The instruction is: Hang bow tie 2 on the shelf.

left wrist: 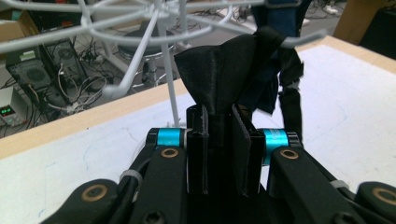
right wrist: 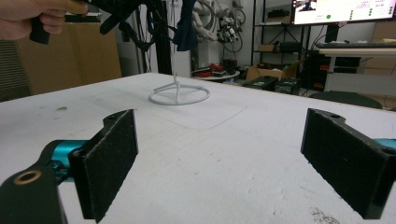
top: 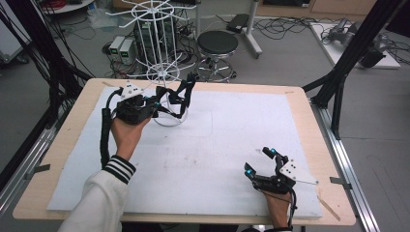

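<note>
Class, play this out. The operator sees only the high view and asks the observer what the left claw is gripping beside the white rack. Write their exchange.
Observer: In the left gripper view, the left claw is shut on a black fabric strip that flares out above the pads.
Operator: Is the strip on the rack?
Observer: Its top fold looks draped over a white rack arm, though the contact itself is hard to make out.
Operator: And the right claw?
Observer: In the right gripper view, the right claw is wide open with nothing between its pads, low over the white mat.
</note>
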Demonstrator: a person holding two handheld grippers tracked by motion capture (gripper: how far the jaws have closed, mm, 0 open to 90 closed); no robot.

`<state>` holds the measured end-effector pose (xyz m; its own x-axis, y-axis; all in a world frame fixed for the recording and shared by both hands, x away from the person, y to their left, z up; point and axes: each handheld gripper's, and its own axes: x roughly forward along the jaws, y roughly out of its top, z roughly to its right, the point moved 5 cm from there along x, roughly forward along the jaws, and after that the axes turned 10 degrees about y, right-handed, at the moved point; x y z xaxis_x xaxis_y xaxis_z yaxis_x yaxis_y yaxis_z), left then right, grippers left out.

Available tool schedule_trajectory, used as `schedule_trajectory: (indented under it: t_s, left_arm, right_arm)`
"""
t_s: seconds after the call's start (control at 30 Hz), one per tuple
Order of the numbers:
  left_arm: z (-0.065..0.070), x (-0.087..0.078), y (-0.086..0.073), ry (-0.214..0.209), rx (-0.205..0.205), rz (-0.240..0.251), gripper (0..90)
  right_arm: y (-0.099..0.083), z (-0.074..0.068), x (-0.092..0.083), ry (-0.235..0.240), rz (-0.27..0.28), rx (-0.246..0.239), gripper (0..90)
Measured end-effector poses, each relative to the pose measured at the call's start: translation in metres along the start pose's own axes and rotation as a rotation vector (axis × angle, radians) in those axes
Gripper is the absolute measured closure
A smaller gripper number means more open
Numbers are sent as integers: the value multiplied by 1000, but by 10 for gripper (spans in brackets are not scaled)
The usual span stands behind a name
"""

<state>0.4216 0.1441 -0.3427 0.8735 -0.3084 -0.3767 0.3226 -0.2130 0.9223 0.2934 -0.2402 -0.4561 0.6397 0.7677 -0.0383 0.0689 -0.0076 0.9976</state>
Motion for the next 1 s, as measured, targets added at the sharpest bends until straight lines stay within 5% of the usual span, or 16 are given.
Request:
schedule_trajectory:
  t_s: [0.23,0.33,0.47,0.57,0.67,1.0]
  left_arm:
    - [-3,1,-5,0,-6,-3,768]
    - [-3,0,-6,-34,-4,-8,741]
    - [-1,-1,-11,-26,51,-42,338]
    - [0,-8,-14,-50,61,29,112]
    - [0,-18,-14,-147,36,136,108]
    - [-10,-42,-35,-303,39,265,82]
  right_arm:
    - [0,0,0,0,0,-1,102]
    - [0,0,0,-1,-1,-1,102]
    - [0,0,0,1,-2,-4,102]
    - [0,-1,0,3,-3,-1,102]
    - [0,-1,0,1,-4,0,102]
    - [0,-1,1,-14,-7,-3,102]
